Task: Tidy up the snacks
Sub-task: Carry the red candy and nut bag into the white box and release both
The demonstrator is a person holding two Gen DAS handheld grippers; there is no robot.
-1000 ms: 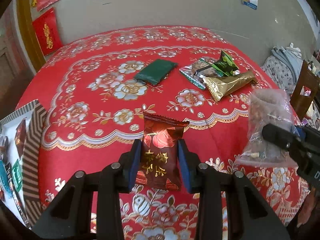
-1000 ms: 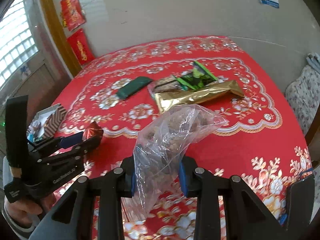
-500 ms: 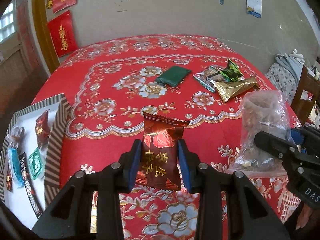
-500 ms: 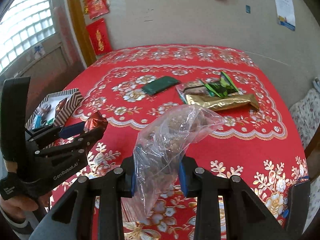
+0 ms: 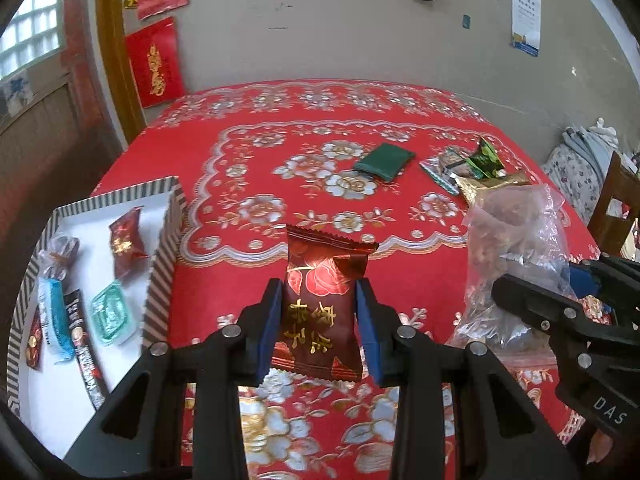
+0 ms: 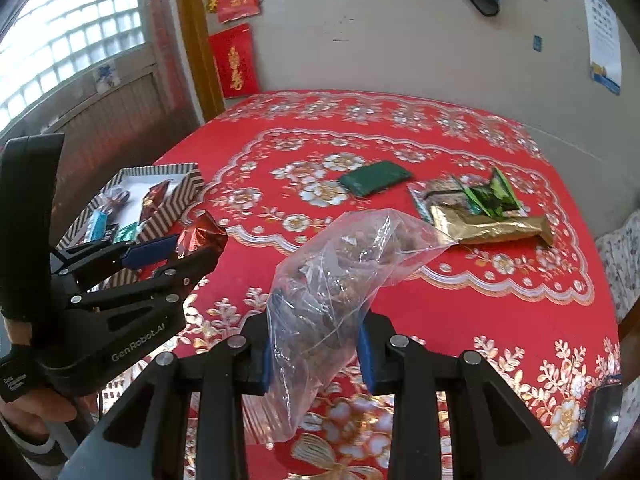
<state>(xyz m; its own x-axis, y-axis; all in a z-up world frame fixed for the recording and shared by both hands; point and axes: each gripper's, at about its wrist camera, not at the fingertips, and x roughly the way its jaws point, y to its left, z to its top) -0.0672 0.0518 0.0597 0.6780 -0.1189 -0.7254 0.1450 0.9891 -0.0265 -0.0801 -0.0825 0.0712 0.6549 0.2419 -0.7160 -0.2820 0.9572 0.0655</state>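
While both jaws are clamped on snacks above the table (image 5: 400,272), nothing in them touches the cloth. Left gripper (image 5: 318,320): jaws narrow, blue pads pressing both side edges of the dark red packet (image 5: 322,308), long axis upright, crimped end up and tipped away from the camera, gold characters upside down. Right gripper (image 6: 316,350): jaws narrow, pinching the clear plastic bag (image 6: 332,284) near its lower part; bag runs up and right, loose mouth pointing far right. Striped box (image 5: 160,256) sits at the table's left edge with several small snacks inside. Far right on the table: green packet (image 5: 384,162) lying flat, then a pile with a gold packet (image 6: 496,226).
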